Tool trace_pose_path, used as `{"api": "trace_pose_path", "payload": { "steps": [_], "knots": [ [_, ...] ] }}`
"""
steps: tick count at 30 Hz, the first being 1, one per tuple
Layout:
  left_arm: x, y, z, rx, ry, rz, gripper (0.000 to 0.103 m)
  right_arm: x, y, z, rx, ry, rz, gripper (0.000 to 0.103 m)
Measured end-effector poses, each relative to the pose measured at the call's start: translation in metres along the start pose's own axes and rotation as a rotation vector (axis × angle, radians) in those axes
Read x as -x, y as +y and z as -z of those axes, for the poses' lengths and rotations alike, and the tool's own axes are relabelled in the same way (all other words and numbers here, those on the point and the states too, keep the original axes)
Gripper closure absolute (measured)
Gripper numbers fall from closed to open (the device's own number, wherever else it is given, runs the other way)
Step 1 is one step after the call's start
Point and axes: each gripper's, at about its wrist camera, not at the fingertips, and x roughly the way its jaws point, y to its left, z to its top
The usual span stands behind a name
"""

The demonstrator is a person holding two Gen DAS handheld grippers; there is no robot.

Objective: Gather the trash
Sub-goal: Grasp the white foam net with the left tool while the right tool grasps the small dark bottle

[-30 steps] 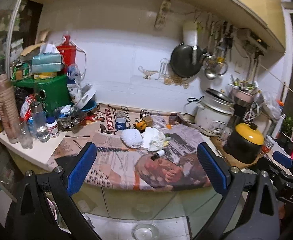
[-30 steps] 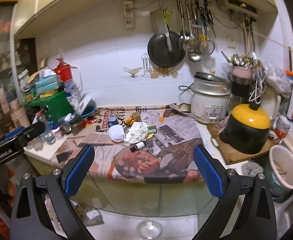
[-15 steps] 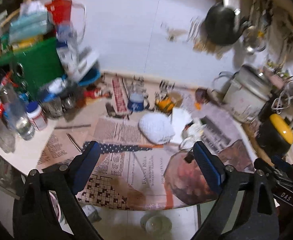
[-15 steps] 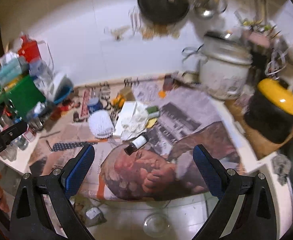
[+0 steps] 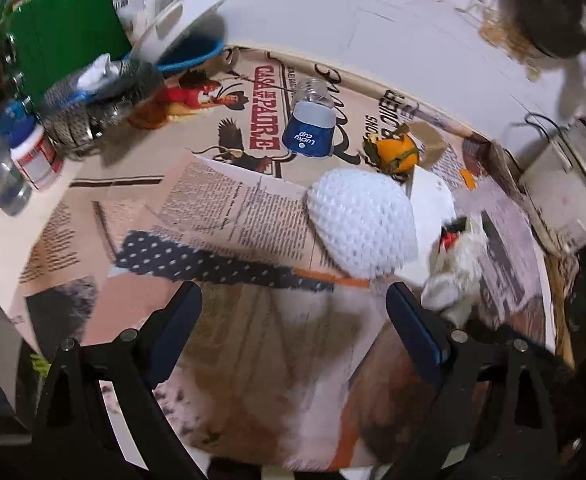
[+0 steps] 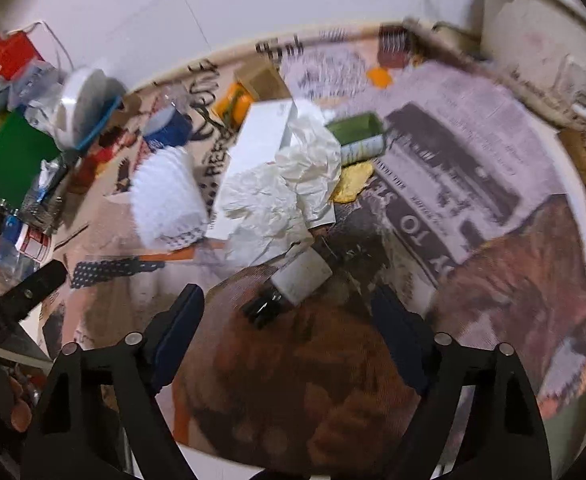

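Trash hunt's just starting: we've got both tongs wide, empty; right gripper [image 6: 287, 314] closing on bottle [image 6: 293, 284] below tissue [image 6: 285, 184], left gripper [image 5: 293, 308] beside it.

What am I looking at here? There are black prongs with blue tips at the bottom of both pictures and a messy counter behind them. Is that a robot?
No robot: a person holds a two-finger grabbing tool in each hand, and each tool carries a wide-angle camera looking along its fingers. One picture comes from the left gripper, the other from the right gripper. The prongs are the fingers, with blue pads. Both grippers are open and hold nothing.

Below them is a kitchen counter covered with newspaper. On it lie bits of trash: a white foam net, crumpled white paper, a white box, a small bottle with a black cap, a blue-labelled plastic bottle and orange peel. The small bottle lies just ahead of the right gripper, so it may be picked first.
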Motion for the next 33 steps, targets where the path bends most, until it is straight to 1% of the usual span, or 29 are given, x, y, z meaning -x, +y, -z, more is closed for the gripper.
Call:
{"api": "trace_pose_path", "payload": {
  "steps": [1, 4, 6, 9, 10, 11, 13, 16, 20, 24, 25, 26, 27, 29, 30, 32, 33],
  "knots": [
    [-0.004, -0.001, -0.003, 0.011, 0.0, -0.002, 0.009, -0.007, -0.002, -0.002, -0.008, 0.014, -0.012, 0.024],
    [-0.02, -0.008, -0.015, 0.047, 0.007, -0.003, 0.009, -0.024, -0.008, -0.007, -0.046, 0.047, -0.041, 0.024],
    [-0.031, -0.014, -0.022, 0.061, 0.016, 0.005, 0.009, -0.028, -0.008, -0.009, -0.045, 0.052, -0.032, 0.028],
    [-0.045, -0.028, -0.03, 0.071, 0.008, 0.007, 0.009, -0.034, -0.009, -0.013, -0.034, 0.067, -0.025, 0.038],
    [-0.048, -0.031, -0.032, 0.074, 0.009, 0.007, 0.009, -0.033, -0.01, -0.013, -0.029, 0.068, -0.026, 0.044],
    [-0.055, -0.037, -0.035, 0.077, 0.018, 0.016, 0.009, -0.031, -0.011, -0.014, -0.022, 0.066, -0.03, 0.05],
    [-0.065, -0.044, -0.038, 0.084, 0.04, 0.035, 0.009, -0.029, -0.015, -0.014, -0.021, 0.074, -0.046, 0.057],
    [-0.082, -0.052, -0.04, 0.111, 0.069, 0.047, 0.009, -0.03, -0.024, -0.014, -0.031, 0.081, -0.056, 0.059],
    [-0.101, -0.055, -0.039, 0.136, 0.098, 0.032, 0.009, -0.023, -0.036, -0.014, -0.026, 0.078, -0.039, 0.064],
    [-0.113, -0.058, -0.039, 0.128, 0.111, 0.025, 0.009, -0.017, -0.045, -0.013, -0.03, 0.072, -0.023, 0.068],
    [-0.113, -0.059, -0.039, 0.113, 0.102, 0.014, 0.013, -0.015, -0.048, -0.012, -0.032, 0.071, -0.018, 0.068],
    [-0.113, -0.061, -0.039, 0.091, 0.088, 0.0, 0.02, -0.014, -0.051, -0.012, -0.033, 0.068, -0.014, 0.068],
    [-0.113, -0.063, -0.039, 0.069, 0.08, -0.003, 0.022, -0.012, -0.053, -0.012, -0.034, 0.066, -0.01, 0.068],
    [-0.112, -0.063, -0.041, 0.04, 0.065, -0.004, 0.032, -0.009, -0.056, -0.01, -0.038, 0.062, -0.003, 0.07],
    [-0.111, -0.063, -0.04, 0.024, 0.051, -0.012, 0.035, -0.008, -0.057, -0.01, -0.043, 0.061, -0.001, 0.07],
    [-0.107, -0.061, -0.041, 0.011, 0.043, -0.01, 0.044, -0.004, -0.059, -0.009, -0.055, 0.053, 0.004, 0.071],
    [-0.103, -0.059, -0.041, 0.01, 0.038, -0.003, 0.047, -0.002, -0.059, -0.008, -0.059, 0.05, 0.006, 0.071]
  ]
}}
